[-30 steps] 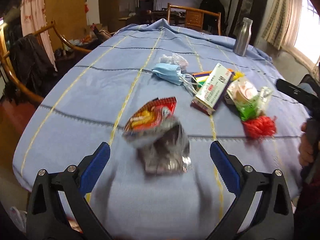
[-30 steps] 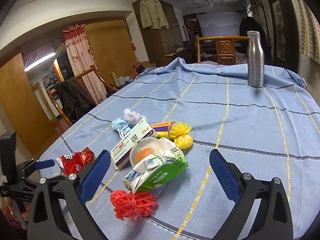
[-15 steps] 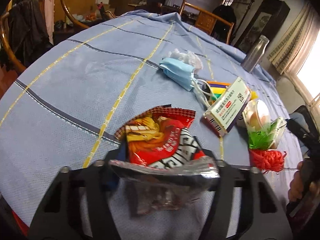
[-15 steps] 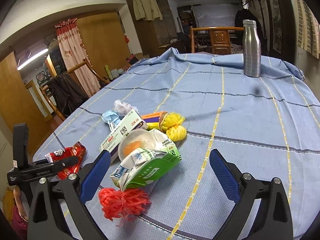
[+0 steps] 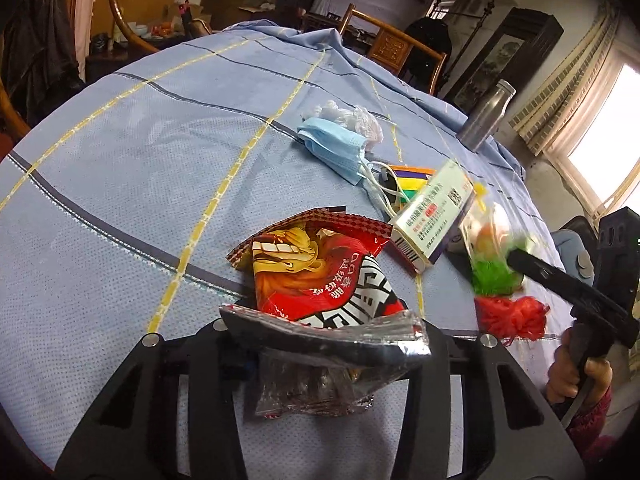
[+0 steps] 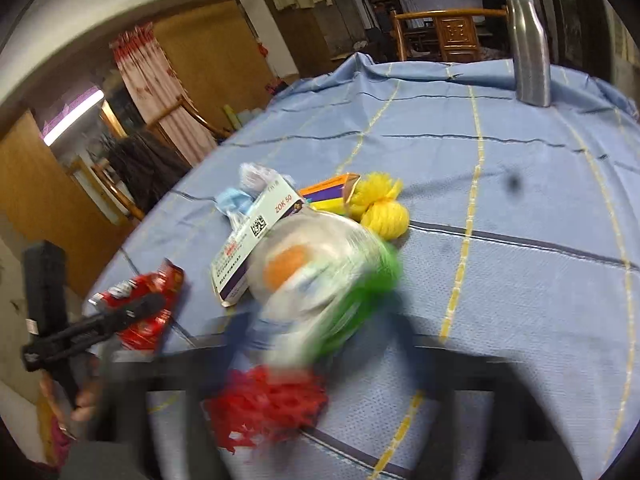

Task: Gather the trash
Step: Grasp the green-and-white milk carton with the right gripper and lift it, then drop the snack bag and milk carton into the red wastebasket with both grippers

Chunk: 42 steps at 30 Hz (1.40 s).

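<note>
Closing on the red snack wrapper, my left gripper has its jaws drawing in on the wrapper's crumpled silver end, which sits pinched between them right at the tips; the red printed part fans out ahead over the blue tablecloth. Beyond it and to the right lie a white medicine box, a blue face mask and a red net bag.

My right gripper is clamped shut, and the green-and-white carton sits blurred between its fingers; whether the pads truly bite it I cannot tell through the blur. The red net bag lies just beneath the fingers, near the tips. Ahead sit yellow net balls, and far off stands a steel bottle.
</note>
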{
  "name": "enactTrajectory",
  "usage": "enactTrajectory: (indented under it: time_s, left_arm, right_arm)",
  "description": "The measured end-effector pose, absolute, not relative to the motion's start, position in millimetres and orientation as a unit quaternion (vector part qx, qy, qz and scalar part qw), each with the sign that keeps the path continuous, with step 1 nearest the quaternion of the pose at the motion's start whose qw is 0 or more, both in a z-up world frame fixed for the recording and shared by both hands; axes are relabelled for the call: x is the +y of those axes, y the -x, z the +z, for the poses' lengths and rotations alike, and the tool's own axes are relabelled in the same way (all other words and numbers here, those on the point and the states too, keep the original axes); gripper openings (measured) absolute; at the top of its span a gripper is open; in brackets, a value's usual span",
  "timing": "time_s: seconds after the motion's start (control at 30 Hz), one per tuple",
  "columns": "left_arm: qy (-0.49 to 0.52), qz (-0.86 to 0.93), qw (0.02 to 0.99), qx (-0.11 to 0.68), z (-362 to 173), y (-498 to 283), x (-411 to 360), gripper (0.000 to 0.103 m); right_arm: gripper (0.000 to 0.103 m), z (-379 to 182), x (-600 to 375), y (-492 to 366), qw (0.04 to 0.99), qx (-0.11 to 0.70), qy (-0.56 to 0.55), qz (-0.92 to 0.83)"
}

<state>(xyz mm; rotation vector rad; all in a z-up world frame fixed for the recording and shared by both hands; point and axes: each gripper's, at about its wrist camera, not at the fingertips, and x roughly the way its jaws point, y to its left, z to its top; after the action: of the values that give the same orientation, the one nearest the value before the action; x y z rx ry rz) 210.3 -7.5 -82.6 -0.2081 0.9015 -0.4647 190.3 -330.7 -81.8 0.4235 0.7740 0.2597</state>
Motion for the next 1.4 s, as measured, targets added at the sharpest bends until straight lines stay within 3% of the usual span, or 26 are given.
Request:
enactTrajectory:
  time_s: [0.47,0.63,0.77,0.93,1.23,1.4]
  left_arm:
    - [0.074,-0.187,0.899,0.389,-50.4,-192.8,-3.1,0.044]
    - [0.075,-0.17,0.907,0.379,-40.8,-184.0,6.1,0.044]
    - [0.078,-0.165,0.908,0.377,-39.0,-177.6,11.7,0.044]
    - [0.077,-0.158,0.911,0.373,-36.1,-171.5,16.8,0.044]
    - [0.085,-0.14,0.918,0.361,-29.7,-158.5,35.6,0.044]
    - [0.093,-0.109,0.925,0.351,-22.2,-142.4,61.2,0.044]
  right_arm:
    - [0.024,-43.5,-350.1,-157.7,0.936,0.248,-0.219,0.119]
    - [0.024,-36.9,-319.6,-151.6,0.969,0.24,-0.062,0.013]
    - [0.024,-29.8,-288.9,-139.4,0.977,0.188,0.068,-0.068]
    - [0.024,-26.0,-281.8,-133.9,0.979,0.163,0.097,-0.078]
    - [0.024,-19.8,-356.9,-138.4,0.968,0.197,-0.152,0.039]
    - [0.024,-19.1,-360.4,-142.8,0.956,0.197,-0.199,0.087]
